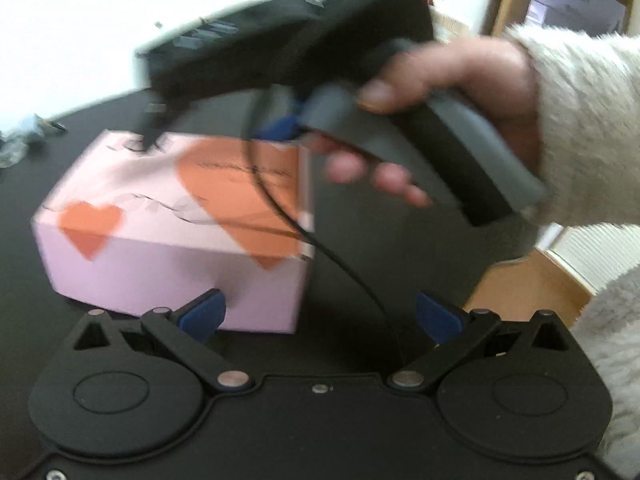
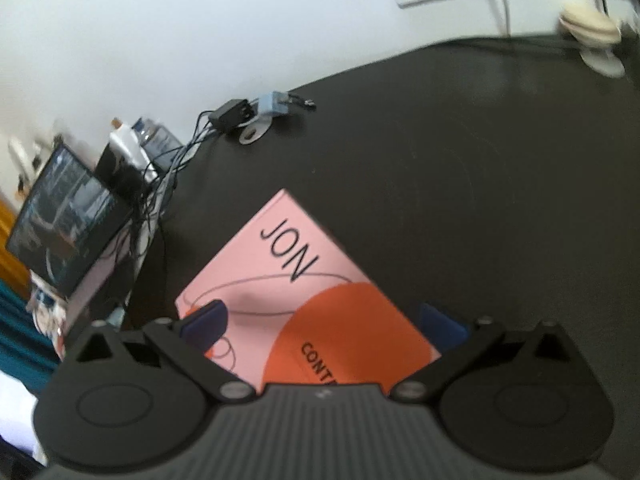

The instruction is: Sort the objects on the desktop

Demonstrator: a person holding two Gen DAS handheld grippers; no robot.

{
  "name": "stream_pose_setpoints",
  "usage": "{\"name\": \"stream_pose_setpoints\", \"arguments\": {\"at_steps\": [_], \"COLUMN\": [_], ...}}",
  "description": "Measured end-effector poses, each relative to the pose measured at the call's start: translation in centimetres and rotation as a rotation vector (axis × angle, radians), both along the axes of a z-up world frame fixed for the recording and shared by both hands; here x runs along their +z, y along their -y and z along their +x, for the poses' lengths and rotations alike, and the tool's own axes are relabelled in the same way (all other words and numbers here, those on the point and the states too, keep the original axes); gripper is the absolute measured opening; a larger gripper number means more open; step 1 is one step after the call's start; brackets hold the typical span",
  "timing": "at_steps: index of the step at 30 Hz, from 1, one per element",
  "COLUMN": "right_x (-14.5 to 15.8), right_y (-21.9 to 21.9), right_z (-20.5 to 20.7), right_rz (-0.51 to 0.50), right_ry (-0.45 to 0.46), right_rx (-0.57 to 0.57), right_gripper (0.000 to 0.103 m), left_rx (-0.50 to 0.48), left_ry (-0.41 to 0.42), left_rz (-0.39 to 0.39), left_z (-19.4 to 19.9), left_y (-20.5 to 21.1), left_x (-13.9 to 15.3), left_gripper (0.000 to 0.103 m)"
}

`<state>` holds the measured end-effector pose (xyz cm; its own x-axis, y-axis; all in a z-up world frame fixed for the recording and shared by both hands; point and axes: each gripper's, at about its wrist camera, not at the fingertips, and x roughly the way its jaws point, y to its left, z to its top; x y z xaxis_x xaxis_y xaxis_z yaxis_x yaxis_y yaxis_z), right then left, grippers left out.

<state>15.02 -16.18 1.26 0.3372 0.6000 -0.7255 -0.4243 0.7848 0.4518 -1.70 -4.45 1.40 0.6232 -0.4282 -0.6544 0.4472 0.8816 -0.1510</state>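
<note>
A pink box with orange hearts (image 1: 172, 220) lies on the black desk (image 1: 360, 248). My left gripper (image 1: 320, 316) is open and empty, its blue fingertips (image 1: 204, 312) just in front of the box's near side. In the left wrist view the right gripper's body (image 1: 280, 52) hovers above the box, held by a hand in a fuzzy white sleeve. In the right wrist view the same pink box (image 2: 296, 280), printed "JON", lies right under my right gripper (image 2: 324, 326), which is open wide above its top, with one blue fingertip (image 2: 204, 320) over the box.
A black adapter with cables (image 2: 232, 114) and a small blue-grey item (image 2: 276, 104) lie at the desk's far edge. A monitor (image 2: 64, 216) and clutter stand off the left side. A white round stand (image 2: 596, 40) sits at the far right. A wooden floor (image 1: 528, 292) shows beyond the desk edge.
</note>
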Motion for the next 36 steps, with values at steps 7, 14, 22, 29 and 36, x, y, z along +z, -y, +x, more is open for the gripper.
{"name": "stream_pose_setpoints", "arguments": {"at_steps": [7,14,22,29,36], "right_x": [0.9,1.2,0.2,0.4,0.2], "right_y": [4.5,5.7,3.2,2.7,1.4], "right_z": [-2.3,-5.7,-7.5,-7.7,-8.4], "right_rz": [-0.02,-0.054,-0.103,-0.107,-0.194], "right_ry": [0.074,0.089,0.136,0.152,0.186], "right_rx": [-0.069,-0.013,0.044,0.082,0.161], "right_gripper": [0.102,0.102,0.102,0.102,0.102], "left_rx": [0.245,0.41,0.36,0.353,0.374], "left_ry": [0.115,0.097,0.012,0.025,-0.011], "left_rz": [-0.122,-0.211,-0.132,-0.064,-0.075], "left_z": [1.2,5.6,9.3,9.2,9.6], "left_y": [-6.7,-9.7,-6.8,-5.9,-5.9], "left_x": [1.8,2.8,1.1,0.4,0.0], "left_gripper": [0.103,0.103,0.103,0.103,0.103]}}
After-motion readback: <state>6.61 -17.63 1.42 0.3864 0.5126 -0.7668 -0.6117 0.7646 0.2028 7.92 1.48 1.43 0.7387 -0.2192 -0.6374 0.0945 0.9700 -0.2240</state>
